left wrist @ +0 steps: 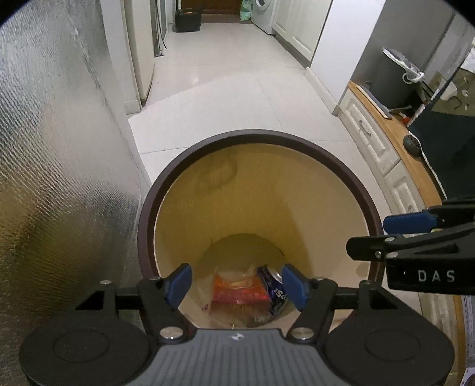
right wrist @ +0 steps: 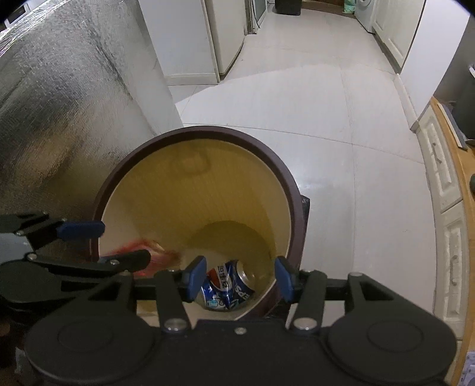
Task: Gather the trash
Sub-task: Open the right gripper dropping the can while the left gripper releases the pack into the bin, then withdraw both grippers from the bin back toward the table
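Observation:
A round bin with a dark brown rim [left wrist: 258,135] and yellow inner wall stands on the floor below both grippers. At its bottom lie a red-orange snack wrapper [left wrist: 239,289] and a crushed blue Pepsi can [left wrist: 274,289]. My left gripper [left wrist: 236,286] hangs over the bin's mouth, open, with nothing between its blue pads. The right gripper [left wrist: 368,234] reaches in from the right edge. In the right wrist view the bin rim [right wrist: 207,129] rings the can [right wrist: 227,286], and my right gripper [right wrist: 240,280] is open and empty above it. The wrapper [right wrist: 160,255] shows as a red blur under the left gripper [right wrist: 123,243].
A foil-covered wall [left wrist: 59,148] stands close to the bin on the left. White cabinets with drawers and a wooden countertop [left wrist: 394,136] run along the right. White tiled floor [left wrist: 237,89] stretches ahead to a black box [left wrist: 187,19] and a washing machine [left wrist: 264,12].

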### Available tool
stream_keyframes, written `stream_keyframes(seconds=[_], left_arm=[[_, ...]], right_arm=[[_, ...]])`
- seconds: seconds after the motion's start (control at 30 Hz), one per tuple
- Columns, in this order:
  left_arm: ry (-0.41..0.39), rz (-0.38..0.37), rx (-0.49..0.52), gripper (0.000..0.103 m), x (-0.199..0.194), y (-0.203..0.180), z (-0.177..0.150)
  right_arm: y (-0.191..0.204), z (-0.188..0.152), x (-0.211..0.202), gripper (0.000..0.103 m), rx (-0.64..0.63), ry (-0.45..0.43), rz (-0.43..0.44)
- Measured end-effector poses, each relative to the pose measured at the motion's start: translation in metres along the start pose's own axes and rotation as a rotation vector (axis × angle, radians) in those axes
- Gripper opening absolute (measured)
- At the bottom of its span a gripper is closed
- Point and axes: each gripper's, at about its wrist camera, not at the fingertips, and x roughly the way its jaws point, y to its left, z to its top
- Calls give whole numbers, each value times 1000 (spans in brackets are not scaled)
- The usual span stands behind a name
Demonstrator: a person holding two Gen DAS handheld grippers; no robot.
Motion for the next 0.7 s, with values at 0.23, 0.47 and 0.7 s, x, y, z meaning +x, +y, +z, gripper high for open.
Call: stream_keyframes(seconds=[0.23, 0.47, 0.7], left_arm=[[13, 15, -3, 84, -12, 2, -4], [10, 34, -30, 92, -26, 9, -9], [10, 44, -46, 101, -41, 12, -16]], right_arm=[[-4, -6, -10, 63, 5, -13, -10], [-6, -13, -25, 75, 10, -45, -21], [-8, -23, -40, 89, 13, -78, -37]])
